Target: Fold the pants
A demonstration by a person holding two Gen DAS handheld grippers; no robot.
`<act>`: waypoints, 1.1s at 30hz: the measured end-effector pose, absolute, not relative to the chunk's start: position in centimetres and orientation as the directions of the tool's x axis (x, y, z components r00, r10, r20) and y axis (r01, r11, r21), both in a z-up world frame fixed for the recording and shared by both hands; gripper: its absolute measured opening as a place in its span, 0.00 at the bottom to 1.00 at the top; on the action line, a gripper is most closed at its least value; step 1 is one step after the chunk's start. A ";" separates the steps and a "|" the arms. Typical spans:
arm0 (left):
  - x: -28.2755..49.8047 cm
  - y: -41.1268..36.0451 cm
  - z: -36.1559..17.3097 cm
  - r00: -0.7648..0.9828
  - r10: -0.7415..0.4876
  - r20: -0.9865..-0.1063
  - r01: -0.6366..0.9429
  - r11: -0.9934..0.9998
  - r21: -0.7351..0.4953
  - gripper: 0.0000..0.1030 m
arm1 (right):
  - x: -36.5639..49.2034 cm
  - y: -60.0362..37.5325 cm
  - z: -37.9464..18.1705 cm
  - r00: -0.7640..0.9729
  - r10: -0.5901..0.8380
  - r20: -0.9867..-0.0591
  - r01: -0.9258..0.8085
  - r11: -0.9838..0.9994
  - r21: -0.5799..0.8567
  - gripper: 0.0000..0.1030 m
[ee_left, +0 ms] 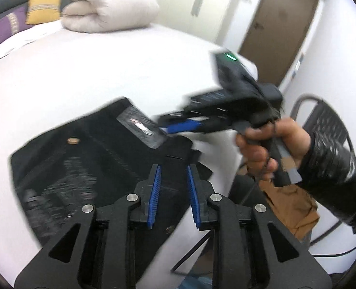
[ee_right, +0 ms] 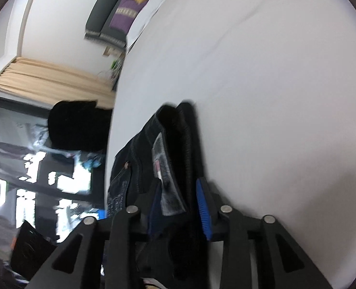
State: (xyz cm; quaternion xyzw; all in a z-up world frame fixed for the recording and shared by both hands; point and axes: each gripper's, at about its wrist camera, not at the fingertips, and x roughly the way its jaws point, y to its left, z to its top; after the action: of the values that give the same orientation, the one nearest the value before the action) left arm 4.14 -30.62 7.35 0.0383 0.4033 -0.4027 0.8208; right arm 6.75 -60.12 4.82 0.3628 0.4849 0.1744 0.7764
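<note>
A: While the black jeans [ee_left: 86, 168] lie folded on the white bed [ee_left: 81, 77], how do the tongs stand?
B: Left gripper [ee_left: 173, 168] slightly parted, empty above them; right gripper [ee_right: 181, 185] partly open, waistband between its pads.

Left black two-finger gripper [ee_left: 173, 168]: angular black linkage arms with triangular cut-outs are seen, four round silver pivot screws are set along them, and ribbed blue pads [ee_left: 155, 192] are fitted inside the fingers. Right black two-finger gripper [ee_right: 181, 185]: the same black arms, silver screws and blue ribbed pads [ee_right: 203, 209] are noted; from the left wrist view a green indicator light [ee_left: 229, 56] is shown on its body. A glossy black quilted sleeve [ee_left: 332, 166] is worn on the right arm. A thin black cable [ee_left: 250, 189] is seen below the right hand [ee_left: 271, 144].
</note>
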 end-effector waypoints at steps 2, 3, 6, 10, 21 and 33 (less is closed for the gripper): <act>6.5 -28.6 6.8 0.406 -0.578 -0.708 0.617 0.745 -0.254 0.21 | 6.0 -59.8 6.5 0.487 0.633 -0.601 0.052 0.666 0.744 0.37; 7.0 -28.0 6.3 0.417 -0.558 -0.717 0.587 0.768 -0.257 0.21 | 5.8 -59.3 7.2 0.489 0.638 -0.595 0.026 0.671 0.741 0.36; 10.5 -26.6 2.9 0.370 -0.485 -0.792 0.485 0.828 -0.280 0.21 | 5.6 -55.9 8.5 0.449 0.655 -0.607 -0.079 0.706 0.704 0.35; 12.0 -25.8 -0.9 0.306 -0.470 -0.828 0.431 0.844 -0.320 0.21 | 5.5 -53.2 5.7 0.378 0.607 -0.699 -0.064 0.771 0.634 0.30; 11.6 -25.9 0.0 0.326 -0.435 -0.839 0.441 0.855 -0.272 0.21 | 1.2 -56.7 6.9 0.479 0.531 -0.699 0.009 0.794 0.608 0.26; 9.8 -25.2 2.9 0.393 -0.356 -0.848 0.395 0.898 -0.194 0.23 | 7.1 -55.4 9.0 0.464 0.481 -0.744 -0.034 0.849 0.528 0.66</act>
State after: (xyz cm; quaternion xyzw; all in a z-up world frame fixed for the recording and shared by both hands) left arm 9.84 -25.25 2.90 0.0193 0.5030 -0.2250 0.8343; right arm 7.10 -55.36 9.01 0.2265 0.4934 0.1561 0.8251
